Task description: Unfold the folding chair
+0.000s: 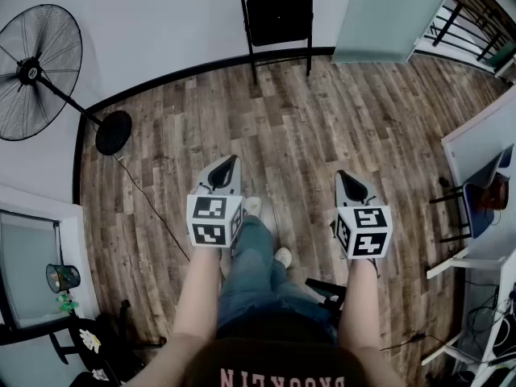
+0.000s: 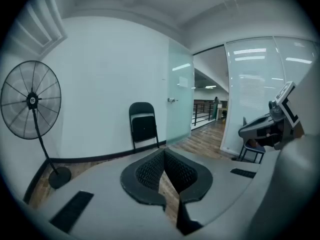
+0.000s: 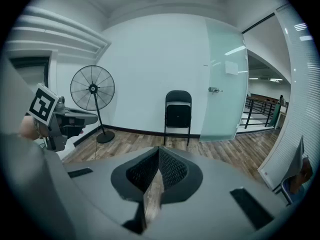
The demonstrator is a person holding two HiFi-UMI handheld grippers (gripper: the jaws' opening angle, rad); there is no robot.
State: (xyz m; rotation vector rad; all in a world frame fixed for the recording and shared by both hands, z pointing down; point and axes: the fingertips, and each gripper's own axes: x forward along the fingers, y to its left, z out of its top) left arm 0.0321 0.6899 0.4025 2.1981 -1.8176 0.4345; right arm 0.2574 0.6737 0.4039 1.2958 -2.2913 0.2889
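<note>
1. Closest in, the person's legs in jeans (image 1: 250, 276) stand on the wooden floor (image 1: 306, 127), with a white shoe (image 1: 283, 256) showing below the knees.
2. Just ahead of the legs, the left tongs (image 1: 229, 166) are pressed tip to tip with nothing between them. They tilt a little down toward the floor.
3. The right tongs (image 1: 347, 177) are level with the left and well apart from them. They are likewise closed and empty.
4. Further off on the left, a standing fan (image 1: 36, 71) rests on its round base near the white wall (image 1: 161, 22). A cable trails from the base across the boards.
5. Farthest away, the folding chair (image 1: 278, 14) stands upright against the wall with its seat flipped up flat. It is just beside a frosted glass door (image 1: 387, 14) and well apart from both tongs, which face it.
</note>
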